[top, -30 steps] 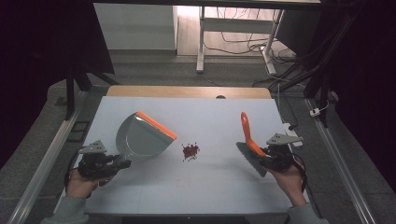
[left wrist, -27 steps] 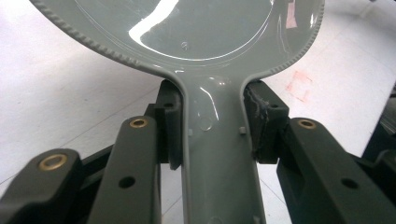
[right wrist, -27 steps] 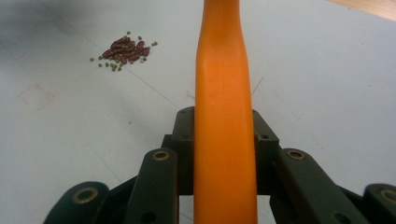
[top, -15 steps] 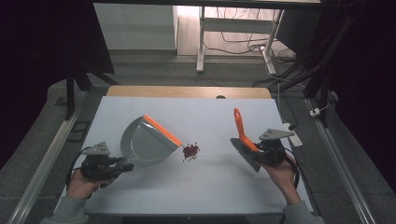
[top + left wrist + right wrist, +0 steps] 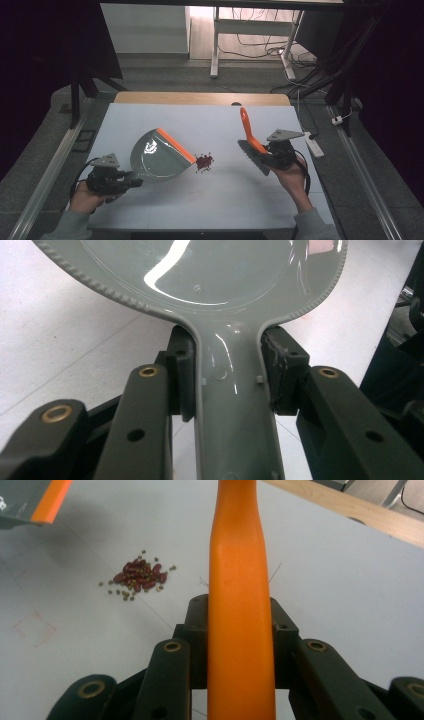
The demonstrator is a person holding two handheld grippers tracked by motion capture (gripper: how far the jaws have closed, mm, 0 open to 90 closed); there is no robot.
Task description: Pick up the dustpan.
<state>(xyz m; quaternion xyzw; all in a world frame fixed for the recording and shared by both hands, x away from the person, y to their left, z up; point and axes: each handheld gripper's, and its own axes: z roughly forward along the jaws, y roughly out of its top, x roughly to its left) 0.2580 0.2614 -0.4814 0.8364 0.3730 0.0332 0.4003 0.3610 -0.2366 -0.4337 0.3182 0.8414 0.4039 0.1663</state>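
A grey dustpan (image 5: 156, 156) with an orange lip lies tilted at the table's left, its lip just left of a small pile of red and green beans (image 5: 204, 161). My left gripper (image 5: 129, 181) is shut on the dustpan's handle (image 5: 235, 405), pads (image 5: 181, 375) pressing both sides. At the right, my right gripper (image 5: 266, 156) is shut on a brush with an orange handle (image 5: 247, 131), bristles toward the beans. In the right gripper view the orange handle (image 5: 240, 580) rises between the jaws, with the beans (image 5: 139, 576) ahead at left and the dustpan's lip (image 5: 50, 500) at top left.
The white tabletop (image 5: 225, 210) has a wooden far edge (image 5: 200, 97). A white power strip (image 5: 313, 145) lies off the table's right side. Desk legs and cables stand on the floor behind. Faint red square marks (image 5: 34, 628) show on the surface.
My right gripper has carried the brush leftward toward the beans. The dustpan's lip has come closer to the pile, while the left hand has stayed about where it was.
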